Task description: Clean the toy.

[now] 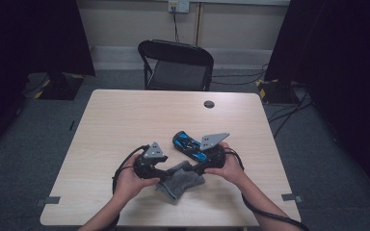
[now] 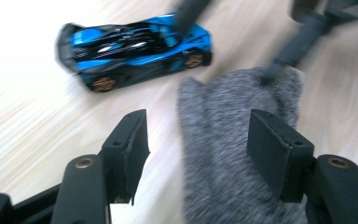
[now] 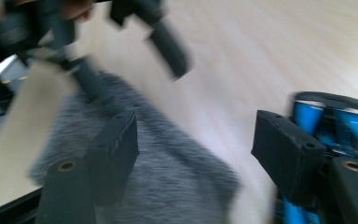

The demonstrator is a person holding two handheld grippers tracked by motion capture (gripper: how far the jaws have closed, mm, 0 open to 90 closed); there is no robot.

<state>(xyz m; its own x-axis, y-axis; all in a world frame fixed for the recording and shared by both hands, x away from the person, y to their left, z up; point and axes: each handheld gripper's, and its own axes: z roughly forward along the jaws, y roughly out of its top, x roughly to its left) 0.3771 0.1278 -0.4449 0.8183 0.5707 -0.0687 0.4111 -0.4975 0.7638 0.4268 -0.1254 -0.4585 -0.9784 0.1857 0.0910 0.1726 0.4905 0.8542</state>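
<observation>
A grey fuzzy cloth lies on the light wooden table, close to the near edge, between the two hands. The left gripper has its jaws apart above the cloth, not pressing on it. The right gripper also holds its jaws apart, with nothing clamped. A blue and black toy car stands just beside the cloth, toward the far edge. The right gripper view is blurred, and the car there is cut off.
</observation>
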